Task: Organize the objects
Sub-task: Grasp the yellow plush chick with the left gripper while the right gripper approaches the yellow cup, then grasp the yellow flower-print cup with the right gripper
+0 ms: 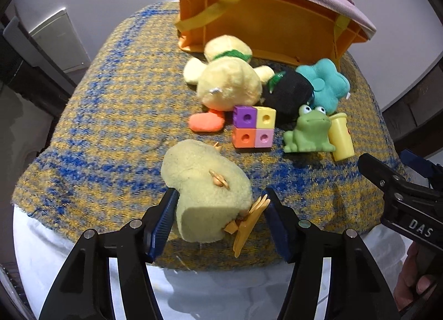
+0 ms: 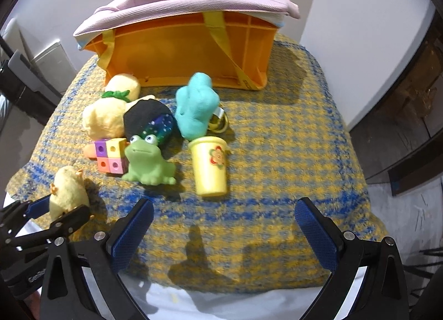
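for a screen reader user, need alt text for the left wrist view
The left claw closes around a small yellow plush chick on a yellow and blue blanket. Behind it lie a plush duck, colored cubes, a green frog and an orange basket.

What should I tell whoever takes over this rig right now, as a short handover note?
Left gripper: fingers around the small yellow chick plush at the near edge of the woven cloth; a firm clamp isn't certain.
Right gripper: open, empty, over the cloth before the yellow cup.
Still loose in front of the orange bin: frog, block cube, big duck plush, teal plush, black plush.
No loose toy shows as put away; all remain.
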